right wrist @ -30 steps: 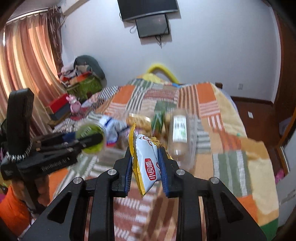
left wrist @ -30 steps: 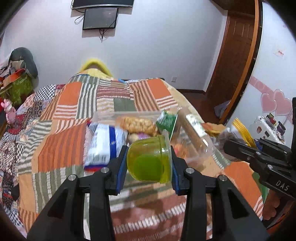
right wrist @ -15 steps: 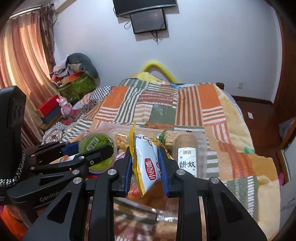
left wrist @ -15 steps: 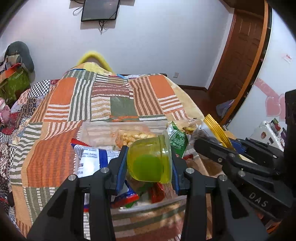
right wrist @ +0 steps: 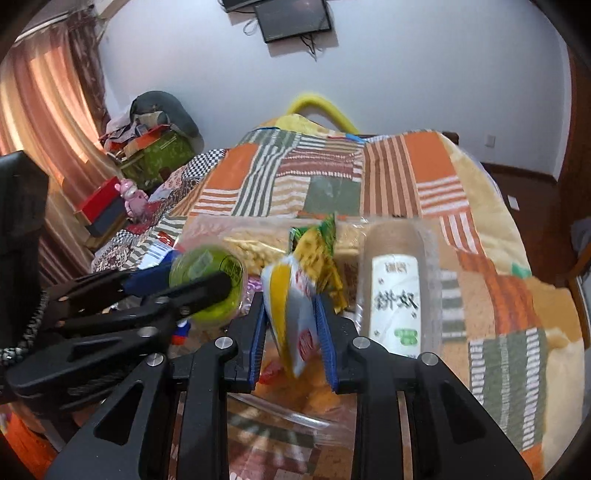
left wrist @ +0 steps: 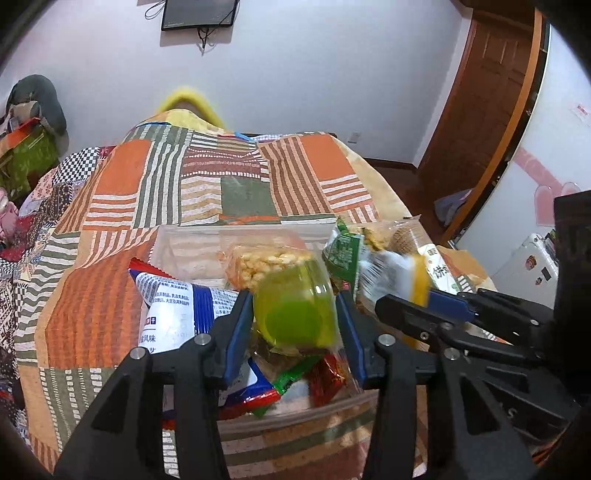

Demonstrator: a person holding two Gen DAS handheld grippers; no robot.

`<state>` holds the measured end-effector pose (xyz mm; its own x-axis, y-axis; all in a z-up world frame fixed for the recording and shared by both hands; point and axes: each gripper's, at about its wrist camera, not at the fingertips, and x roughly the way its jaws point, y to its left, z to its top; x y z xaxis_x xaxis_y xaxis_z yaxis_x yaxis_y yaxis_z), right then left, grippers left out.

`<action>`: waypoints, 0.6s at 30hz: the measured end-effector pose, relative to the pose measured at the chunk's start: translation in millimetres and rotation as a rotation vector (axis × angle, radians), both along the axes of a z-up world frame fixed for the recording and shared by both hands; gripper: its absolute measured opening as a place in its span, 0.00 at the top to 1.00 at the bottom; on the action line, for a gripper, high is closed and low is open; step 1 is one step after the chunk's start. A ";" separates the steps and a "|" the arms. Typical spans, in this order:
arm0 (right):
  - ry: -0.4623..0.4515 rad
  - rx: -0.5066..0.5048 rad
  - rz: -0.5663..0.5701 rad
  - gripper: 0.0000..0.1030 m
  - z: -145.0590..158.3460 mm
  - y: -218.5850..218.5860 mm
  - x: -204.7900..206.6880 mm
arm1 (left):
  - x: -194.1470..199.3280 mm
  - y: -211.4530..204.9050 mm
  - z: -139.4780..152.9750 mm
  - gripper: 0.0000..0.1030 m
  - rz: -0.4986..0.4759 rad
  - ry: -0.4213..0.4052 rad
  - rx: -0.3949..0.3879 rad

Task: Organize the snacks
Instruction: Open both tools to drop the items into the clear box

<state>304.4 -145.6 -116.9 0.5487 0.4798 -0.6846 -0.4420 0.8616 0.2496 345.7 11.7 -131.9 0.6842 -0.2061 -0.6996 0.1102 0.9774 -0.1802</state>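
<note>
Two grippers at work above a clear bin [left wrist: 192, 230] on a bed. Left gripper [left wrist: 294, 295]: just been opening its jaws, with a green cup [left wrist: 295, 317] between the blue pads, blurred and tipped, seemingly loose rather than pinched, hanging over the near middle of the bin. Right gripper [right wrist: 290, 299]: clamped narrow on a white, yellow-edged packet [right wrist: 291, 314], held upright and blurred, over the bin's near right part, just beside the cup. Crossing close, each gripper showing at the edge of the other's view. Directly under the cup, small red and green wrappers [left wrist: 325, 373] at the bottom of the bin. To the left in the bin, a blue and white bag [left wrist: 173, 306] lying flat, one corner poking over the rim. Behind the cup, a clear bag of puffed snacks [left wrist: 266, 262]; next to that, a green sachet [left wrist: 345, 251] standing up. Along the right wall of the bin, a brown roll of biscuits [right wrist: 397, 288] with a white label, lying lengthwise. Beneath it all, a patchwork quilt [left wrist: 229, 177] in orange, green and striped squares, covering the bed. Farther out, a dark screen [left wrist: 199, 13] high on the white wall, a wooden door [left wrist: 491, 92] to the right, and orange curtains [right wrist: 44, 110] beside a heap of boxes and clothes to the left.
</note>
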 end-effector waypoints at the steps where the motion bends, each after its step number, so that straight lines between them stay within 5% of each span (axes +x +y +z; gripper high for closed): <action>1: 0.003 -0.001 0.001 0.75 1.4 -0.7 -1.6 | -2.2 -0.3 1.7 0.53 -0.001 -0.002 -0.002; 11: -0.087 -0.003 0.010 0.70 38.7 -9.7 -30.7 | -41.8 3.5 42.1 0.51 0.018 -0.111 0.002; 18: -0.218 0.024 -0.013 0.70 89.1 -23.5 -69.3 | -96.9 11.3 96.3 0.51 0.051 -0.279 0.025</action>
<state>235.1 -169.2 -27.8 0.6886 0.4869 -0.5374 -0.4770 0.8623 0.1701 248.7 23.0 -35.6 0.8599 -0.1514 -0.4874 0.1024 0.9868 -0.1258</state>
